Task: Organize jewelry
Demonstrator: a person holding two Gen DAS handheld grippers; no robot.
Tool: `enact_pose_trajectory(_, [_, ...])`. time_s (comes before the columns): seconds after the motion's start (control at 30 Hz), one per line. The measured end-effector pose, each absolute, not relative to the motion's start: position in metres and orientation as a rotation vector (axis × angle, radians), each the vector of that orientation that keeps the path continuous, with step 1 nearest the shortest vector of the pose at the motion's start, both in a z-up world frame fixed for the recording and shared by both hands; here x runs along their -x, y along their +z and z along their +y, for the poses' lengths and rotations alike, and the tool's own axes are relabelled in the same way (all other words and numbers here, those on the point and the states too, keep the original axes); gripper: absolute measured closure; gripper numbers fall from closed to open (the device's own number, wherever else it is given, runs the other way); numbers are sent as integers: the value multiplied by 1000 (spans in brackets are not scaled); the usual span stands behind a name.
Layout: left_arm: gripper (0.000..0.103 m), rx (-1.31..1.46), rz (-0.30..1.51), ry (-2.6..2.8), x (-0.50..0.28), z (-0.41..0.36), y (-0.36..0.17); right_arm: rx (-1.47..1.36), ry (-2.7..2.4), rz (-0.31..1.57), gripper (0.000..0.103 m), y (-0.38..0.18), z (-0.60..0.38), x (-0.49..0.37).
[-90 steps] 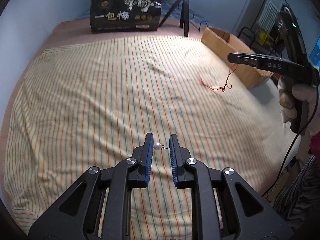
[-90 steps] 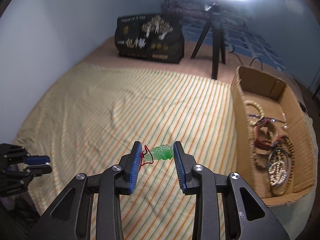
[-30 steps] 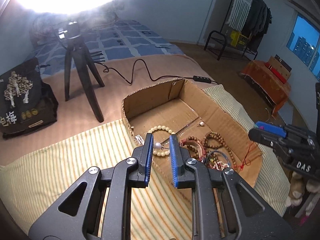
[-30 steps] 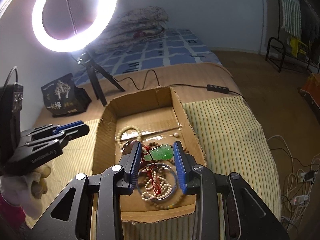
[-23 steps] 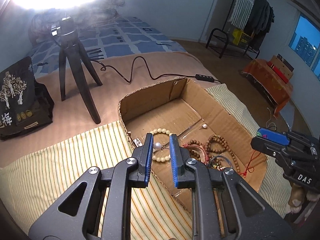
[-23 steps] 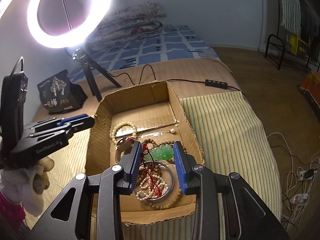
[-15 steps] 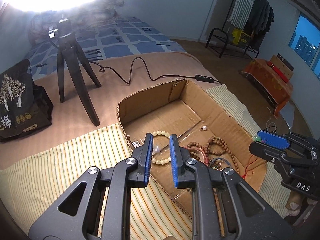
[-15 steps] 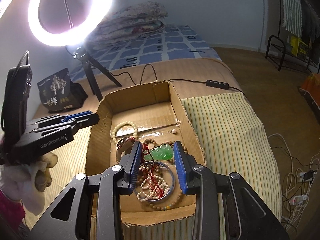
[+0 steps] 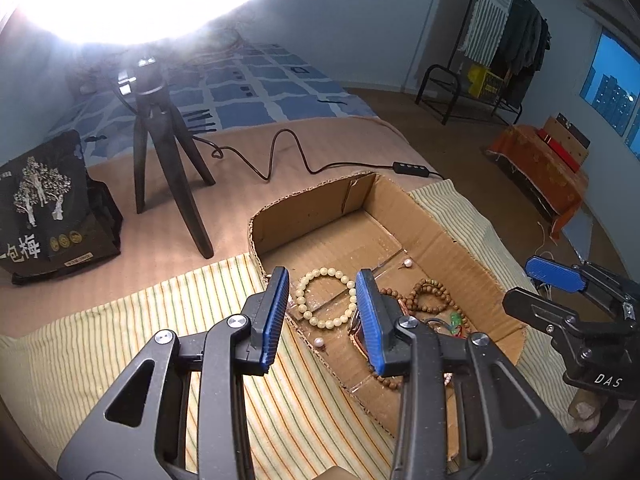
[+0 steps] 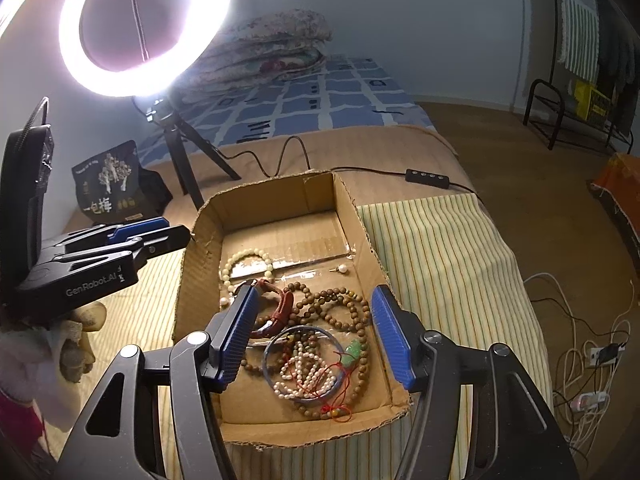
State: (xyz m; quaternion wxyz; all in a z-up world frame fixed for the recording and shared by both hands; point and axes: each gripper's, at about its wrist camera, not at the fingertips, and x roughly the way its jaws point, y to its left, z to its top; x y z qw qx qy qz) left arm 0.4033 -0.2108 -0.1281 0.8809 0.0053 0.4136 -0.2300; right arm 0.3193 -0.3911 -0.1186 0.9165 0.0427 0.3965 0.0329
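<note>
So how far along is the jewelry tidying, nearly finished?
Nearly, it seems. The cardboard box already holds bead bracelets, a pearl strand and a blue bangle. The left gripper and right gripper are both opening over it, nothing between their pads; the pearl earring and green pendant lie inside. No loose jewelry shows on the striped cloth.

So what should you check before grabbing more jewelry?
1. Left gripper empty, jaws opening: ok.
2. Right gripper empty, jaws opening: ok.
3. Green pendant lying inside the cardboard box: ok.
4. Pearl earring inside the box: looks ok, right by the near wall.
5. Grippers apart from each other: ok.
6. More jewelry left on the striped cloth: cannot tell.
</note>
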Motion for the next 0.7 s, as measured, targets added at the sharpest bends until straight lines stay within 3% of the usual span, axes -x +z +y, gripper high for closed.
enact_pose_trajectory(0.7, [68, -22, 708, -466, -324, -169, -42, -59, 59, 702, 43, -61, -374, -274])
